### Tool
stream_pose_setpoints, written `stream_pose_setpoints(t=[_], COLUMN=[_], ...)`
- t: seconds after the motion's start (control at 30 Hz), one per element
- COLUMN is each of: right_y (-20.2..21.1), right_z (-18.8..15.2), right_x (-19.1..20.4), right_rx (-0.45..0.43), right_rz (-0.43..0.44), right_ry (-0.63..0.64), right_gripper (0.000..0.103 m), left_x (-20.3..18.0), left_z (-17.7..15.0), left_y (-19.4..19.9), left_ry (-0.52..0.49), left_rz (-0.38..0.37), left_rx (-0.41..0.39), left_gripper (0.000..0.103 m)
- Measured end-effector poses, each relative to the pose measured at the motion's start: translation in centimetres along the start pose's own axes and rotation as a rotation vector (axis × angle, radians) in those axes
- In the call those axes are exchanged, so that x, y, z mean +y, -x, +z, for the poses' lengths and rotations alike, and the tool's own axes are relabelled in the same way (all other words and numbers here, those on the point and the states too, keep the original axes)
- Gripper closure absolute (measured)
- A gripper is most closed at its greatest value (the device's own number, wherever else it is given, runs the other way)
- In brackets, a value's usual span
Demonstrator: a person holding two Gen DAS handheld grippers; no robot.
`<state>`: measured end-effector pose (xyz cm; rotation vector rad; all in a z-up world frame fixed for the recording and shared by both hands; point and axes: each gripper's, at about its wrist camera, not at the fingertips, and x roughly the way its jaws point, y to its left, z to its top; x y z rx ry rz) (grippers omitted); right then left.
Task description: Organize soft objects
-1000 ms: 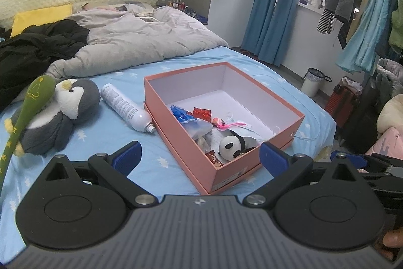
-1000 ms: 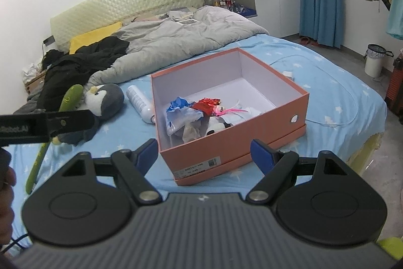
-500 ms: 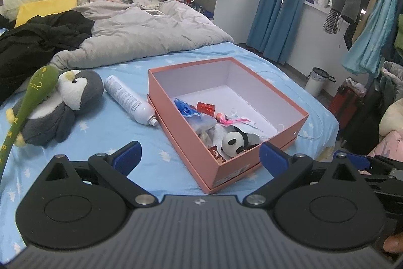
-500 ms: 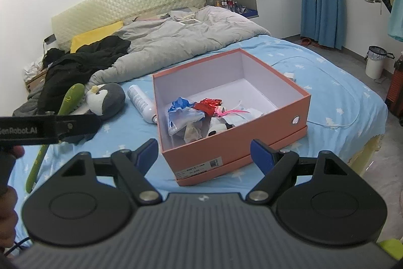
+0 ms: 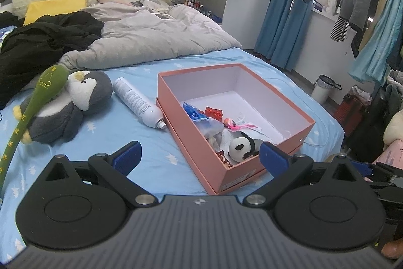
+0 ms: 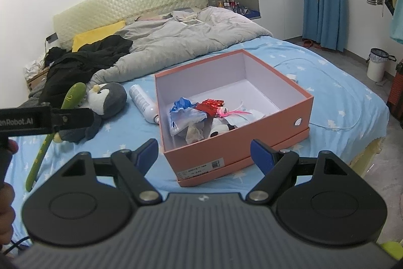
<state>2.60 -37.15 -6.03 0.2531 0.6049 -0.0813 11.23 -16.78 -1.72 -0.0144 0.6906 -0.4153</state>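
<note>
Both grippers' fingers spread, holding nothing: left gripper point(image 5: 199, 158), right gripper point(image 6: 204, 152); green plush stick point(image 5: 30, 115) points toward headboard.

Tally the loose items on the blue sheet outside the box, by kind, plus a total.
Plush toys: 1, the grey and white penguin plush
Long green padded sticks: 1, the green stick with yellow lettering, lying across the penguin
Spray cans: 1, the white cylindrical spray can, lying beside the pink cardboard box
Total: 3
</note>
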Motion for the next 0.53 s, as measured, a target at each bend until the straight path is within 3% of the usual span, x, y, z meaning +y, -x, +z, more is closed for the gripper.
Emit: stream_pose_setpoints(t=[0.53], right_y=[-0.76], right_z=[0.00], right_x=[-0.21], right_rx=[0.004], right_rz=[-0.012], right_ry=[-0.018], right_gripper=[0.021], left_x=[0.27], left_z=[-0.54], left_y=[-0.29], left_ry=[-0.003], left_rz=[0.005], left_rx=[-0.002], left_gripper=[0.002])
